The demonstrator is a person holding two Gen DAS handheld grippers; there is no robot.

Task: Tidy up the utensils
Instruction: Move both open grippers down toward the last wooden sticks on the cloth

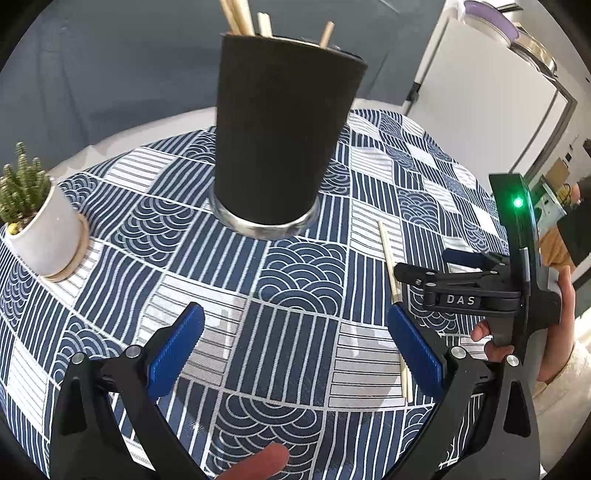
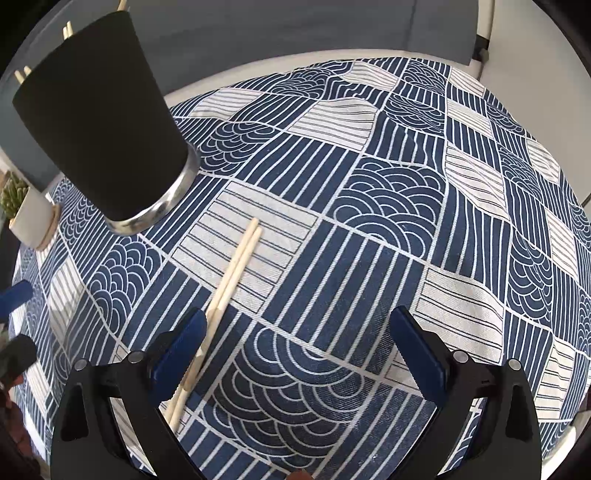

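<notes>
A tall black cup with a metal base stands on the patterned tablecloth and holds several wooden chopsticks. In the right wrist view the cup is at the upper left. One loose pair of chopsticks lies flat on the cloth and runs along the inner face of my right gripper's left finger. My right gripper is open and low over the cloth. My left gripper is open and empty in front of the cup. The same pair shows at its right, beside the right gripper.
A small cactus in a white pot sits at the table's left edge, also visible as the pot. The round table's white rim curves along the back. A white door stands beyond on the right. A hand holds the right gripper.
</notes>
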